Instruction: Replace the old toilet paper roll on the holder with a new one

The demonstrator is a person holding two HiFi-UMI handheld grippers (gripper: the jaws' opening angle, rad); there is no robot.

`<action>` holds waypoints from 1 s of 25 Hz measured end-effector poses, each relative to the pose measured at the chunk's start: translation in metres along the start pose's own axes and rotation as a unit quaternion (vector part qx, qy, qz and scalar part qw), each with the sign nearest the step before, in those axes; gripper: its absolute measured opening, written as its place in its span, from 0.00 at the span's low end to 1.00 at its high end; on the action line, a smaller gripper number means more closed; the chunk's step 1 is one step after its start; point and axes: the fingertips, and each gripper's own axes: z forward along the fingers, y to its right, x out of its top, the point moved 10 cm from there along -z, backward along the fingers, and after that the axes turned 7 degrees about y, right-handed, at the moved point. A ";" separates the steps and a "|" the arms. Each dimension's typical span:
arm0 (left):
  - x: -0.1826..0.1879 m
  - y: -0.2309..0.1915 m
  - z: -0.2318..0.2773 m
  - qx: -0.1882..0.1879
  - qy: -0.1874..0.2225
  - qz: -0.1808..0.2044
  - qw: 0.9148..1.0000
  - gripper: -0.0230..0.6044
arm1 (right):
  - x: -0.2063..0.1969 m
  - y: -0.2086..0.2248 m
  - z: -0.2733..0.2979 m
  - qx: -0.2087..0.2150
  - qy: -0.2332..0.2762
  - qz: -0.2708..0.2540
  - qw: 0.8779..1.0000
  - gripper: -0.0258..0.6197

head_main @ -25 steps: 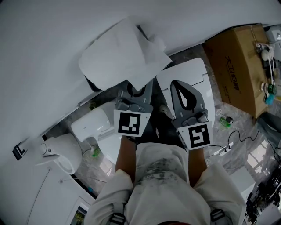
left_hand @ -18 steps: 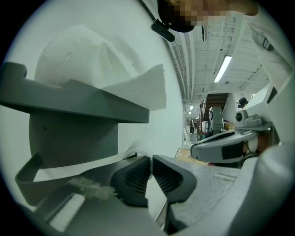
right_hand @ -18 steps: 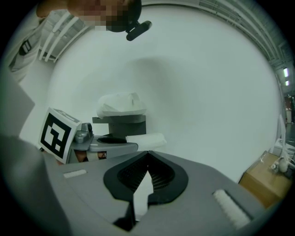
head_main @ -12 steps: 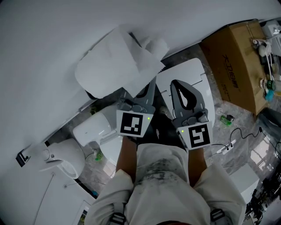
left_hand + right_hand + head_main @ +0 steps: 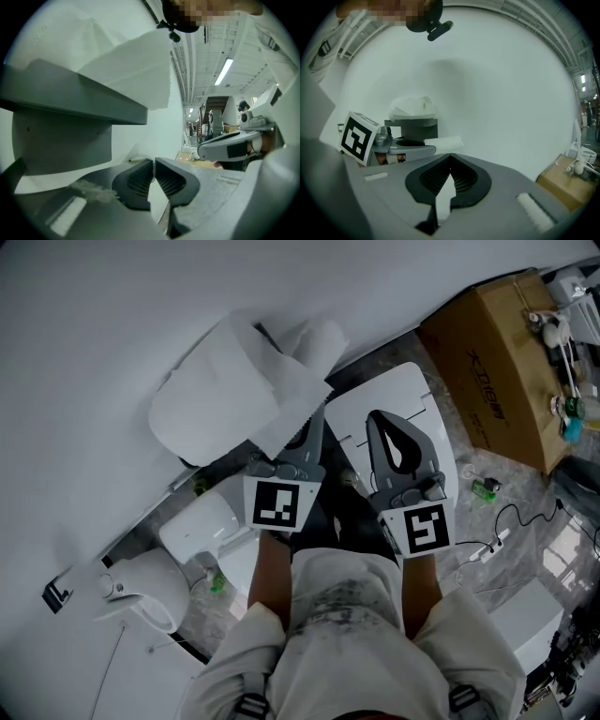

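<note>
- Overhead first, in the head view: a big white heap of paper (image 5: 220, 390) sits against the wall. It has a rounded, roll-like end (image 5: 317, 338) at its far right and a loose sheet (image 5: 295, 395) drooping toward the person.
- The left tongs (image 5: 307, 432) reach up to that sheet's lower edge. The right tongs (image 5: 377, 418) hang just beside them over the floor, touching nothing. A cardboard box (image 5: 497, 352) stands well apart to the right.
- Left gripper view: the holder (image 5: 70, 98) shows as a grey shelf close on the left, with paper spilling over its top. These tongs are all but together, with only a thin white sliver between the pads (I read that as the sheet's edge pinched there).
- Right gripper view: these tongs are pressed fully together with nothing in them. Beyond them, a bit of the loose sheet (image 5: 443, 140) pokes from the left tongs' tips, which backs up the pinch. The holder stands behind, topped with crumpled paper.
- Step in hand, as I judge it: clearing the old paper off the holder, led by the left tongs' hold on the tail. No fresh roll is clearly in view.
- The next move calls for the right tongs to open and take the roll's body. The left should pull only gently, so the thin sheet does not tear.
</note>
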 end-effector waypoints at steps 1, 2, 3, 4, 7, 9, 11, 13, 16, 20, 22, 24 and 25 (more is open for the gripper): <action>0.000 0.000 0.000 0.000 -0.001 0.001 1.000 0.07 | 0.000 0.001 -0.001 -0.002 0.001 0.000 1.000 0.04; 0.001 0.001 0.001 0.000 -0.002 0.004 1.000 0.07 | 0.000 0.002 -0.001 -0.004 0.001 0.001 1.000 0.04; 0.001 0.002 0.001 0.000 -0.003 0.007 1.000 0.07 | 0.000 0.004 -0.001 -0.006 0.001 0.001 1.000 0.04; 0.002 0.002 0.001 0.001 -0.004 0.009 1.000 0.07 | 0.000 0.005 0.000 -0.007 0.000 0.001 1.000 0.04; 0.001 0.003 0.000 0.002 -0.006 0.012 1.000 0.07 | -0.001 0.005 0.001 -0.009 -0.001 0.001 1.000 0.04; 0.001 0.003 0.000 0.003 -0.008 0.009 1.000 0.07 | -0.001 0.005 0.002 -0.010 0.000 0.003 1.000 0.04; 0.002 0.005 -0.001 0.007 -0.006 0.000 1.000 0.07 | -0.001 0.005 0.003 -0.011 0.000 0.004 1.000 0.04; 0.001 0.006 -0.001 0.013 -0.005 -0.011 1.000 0.07 | -0.001 0.005 0.004 -0.011 0.001 0.005 1.000 0.04; 0.001 0.005 0.002 0.014 -0.005 -0.006 1.000 0.07 | -0.001 0.003 0.006 -0.008 -0.001 0.003 1.000 0.04; 0.003 0.004 0.004 0.012 -0.005 0.000 1.000 0.07 | 0.000 0.004 0.007 -0.007 0.001 0.002 1.000 0.04; 0.004 0.007 0.006 -0.004 -0.007 0.004 1.000 0.07 | 0.000 0.005 0.007 -0.008 0.001 0.003 1.000 0.04; 0.008 0.017 0.014 -0.031 -0.006 0.026 0.999 0.06 | 0.000 0.007 0.006 -0.011 0.002 0.004 1.000 0.04; 0.011 0.023 0.020 -0.039 0.001 0.035 0.999 0.06 | 0.000 0.008 0.006 -0.013 0.002 0.004 1.000 0.04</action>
